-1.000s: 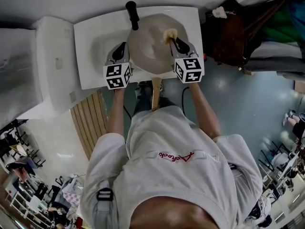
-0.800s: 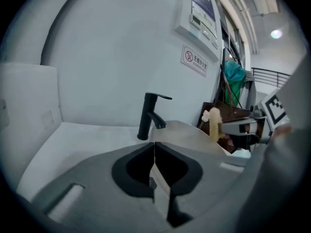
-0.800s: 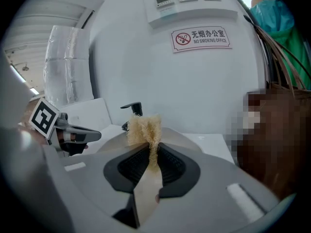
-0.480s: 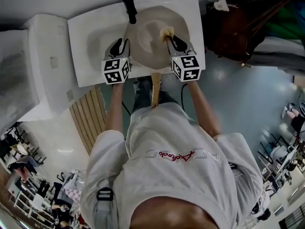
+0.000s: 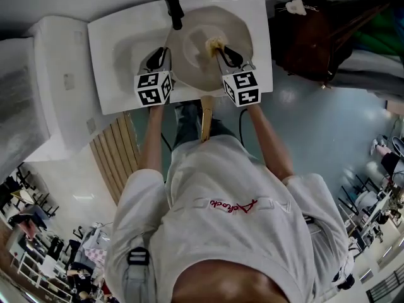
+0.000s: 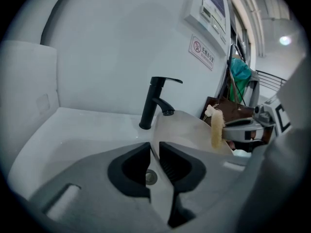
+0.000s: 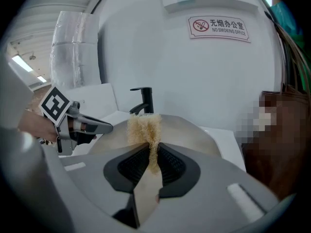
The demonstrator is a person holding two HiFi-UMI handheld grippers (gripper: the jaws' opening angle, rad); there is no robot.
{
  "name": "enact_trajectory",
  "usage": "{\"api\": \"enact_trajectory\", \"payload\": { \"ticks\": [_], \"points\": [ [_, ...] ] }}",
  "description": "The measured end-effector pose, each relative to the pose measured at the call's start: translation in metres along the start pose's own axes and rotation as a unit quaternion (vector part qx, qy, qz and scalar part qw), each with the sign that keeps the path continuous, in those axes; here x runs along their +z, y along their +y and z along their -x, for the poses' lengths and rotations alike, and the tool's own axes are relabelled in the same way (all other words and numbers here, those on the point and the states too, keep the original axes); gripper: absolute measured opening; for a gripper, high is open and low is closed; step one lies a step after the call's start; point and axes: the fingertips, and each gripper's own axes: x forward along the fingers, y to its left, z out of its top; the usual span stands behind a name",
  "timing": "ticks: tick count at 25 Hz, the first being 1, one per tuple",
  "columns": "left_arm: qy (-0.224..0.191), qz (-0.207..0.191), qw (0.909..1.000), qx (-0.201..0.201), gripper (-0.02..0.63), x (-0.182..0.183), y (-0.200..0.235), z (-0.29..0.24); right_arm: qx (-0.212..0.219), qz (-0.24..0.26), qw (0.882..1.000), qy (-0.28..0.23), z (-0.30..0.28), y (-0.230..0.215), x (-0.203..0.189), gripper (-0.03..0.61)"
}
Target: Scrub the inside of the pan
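A pale beige pan (image 5: 192, 65) lies tilted in the white sink (image 5: 117, 40), below the black tap (image 5: 172, 6). My left gripper (image 5: 159, 57) is at the pan's left rim. In the left gripper view the thin rim (image 6: 156, 144) runs between the jaws of the left gripper (image 6: 154, 152), which are closing, with a little light still showing beside the rim. My right gripper (image 5: 221, 50) is shut on a yellowish scrub sponge (image 5: 214, 43) and holds it over the pan's inside. In the right gripper view the sponge (image 7: 144, 127) sticks up from the right gripper (image 7: 151, 154), with the pan (image 7: 194, 135) behind.
The sink's drain (image 6: 151, 177) shows under the left jaws. A white unit (image 5: 53, 87) stands left of the sink, with wooden slats (image 5: 117, 156) below it. A dark brown bag (image 5: 303, 36) sits at the right. A no-smoking sign (image 7: 219, 27) hangs on the wall.
The pan has shifted a little in the sink. The right gripper has carried the sponge leftwards towards the pan's middle. The left gripper has stayed at the left rim.
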Motion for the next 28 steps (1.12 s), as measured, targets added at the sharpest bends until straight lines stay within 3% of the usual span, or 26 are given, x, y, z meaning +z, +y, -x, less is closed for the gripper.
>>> {"api": "enact_trajectory", "payload": {
  "ticks": [8,13,18,28],
  "points": [
    [-0.004,0.007,1.0000,0.001,0.054,0.001,-0.001,-0.001,0.020,0.091,0.995,0.034,-0.019,0.010,-0.004,0.061],
    [-0.004,0.009,0.9999,0.000,0.054,0.001,-0.001,-0.001,0.040,0.175,0.982,0.058,-0.028,0.022,-0.005,0.061],
    [-0.005,0.012,0.9999,0.001,0.054,0.000,0.000,-0.001,0.073,0.286,0.951,0.086,-0.040,0.041,-0.015,0.061],
    [-0.005,0.018,0.9998,-0.001,0.052,-0.001,0.001,-0.003,0.114,0.422,0.889,0.136,-0.060,0.060,-0.044,0.061]
  ]
}}
